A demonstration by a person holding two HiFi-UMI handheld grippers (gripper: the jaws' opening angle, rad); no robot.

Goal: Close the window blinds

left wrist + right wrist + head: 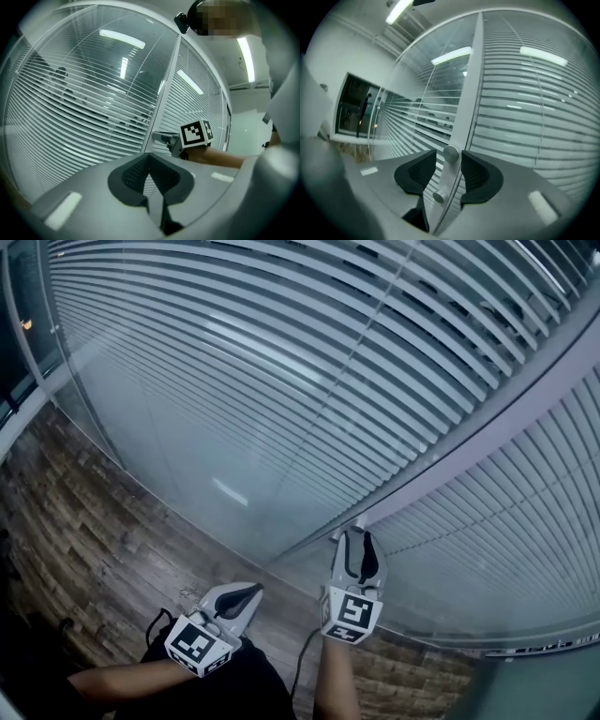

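Note:
Slatted window blinds (281,362) hang behind glass panels, with more blinds (525,512) on the right panel; the slats stand partly tilted. A grey upright frame post (469,442) divides the panels. A round metal knob (450,153) sticks out of the post (469,84), with a second knob (438,197) below it. My right gripper (449,161) is open, and the upper knob sits between its pads without being squeezed. It reaches the post in the head view too, my right gripper (359,532). My left gripper (255,589) hangs lower left, shut on nothing, short of the glass.
A wood-plank floor (84,540) runs along the foot of the glass at the left. A dark window frame (23,343) stands at the far left. The right gripper's marker cube (194,133) and forearm show in the left gripper view.

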